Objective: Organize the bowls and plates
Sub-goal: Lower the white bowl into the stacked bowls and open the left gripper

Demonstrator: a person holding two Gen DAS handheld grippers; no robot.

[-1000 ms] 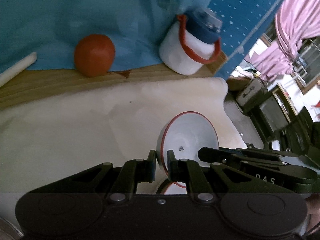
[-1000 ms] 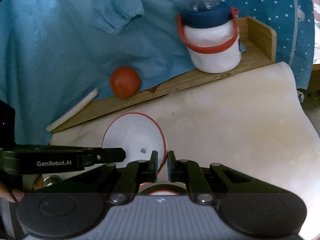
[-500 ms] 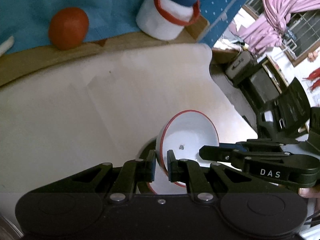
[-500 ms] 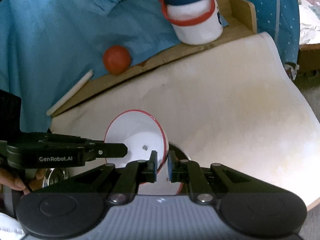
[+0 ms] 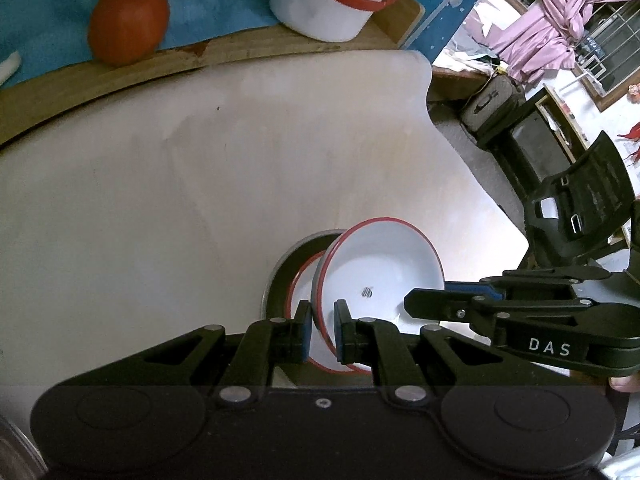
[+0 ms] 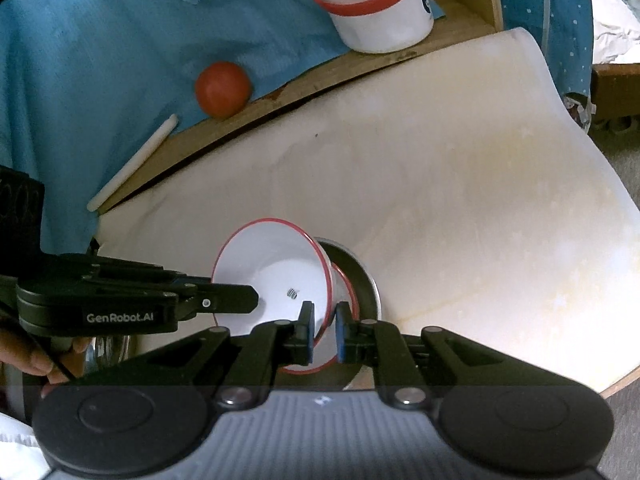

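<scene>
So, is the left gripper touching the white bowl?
Touching. In the left wrist view, the left gripper has its jaws shut on the rim of the white bowl.

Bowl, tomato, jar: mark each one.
bowl (image 5: 380,268), left wrist view, white inner wall.
tomato (image 6: 223,89), right wrist view, middle of its red skin.
jar (image 6: 380,24), right wrist view, white side below the red band.

Fingers (image 6: 309,330) pinching tilted bowl (image 6: 276,276) rim

Pink curtains (image 5: 568,12); barred window (image 5: 612,60).
</scene>
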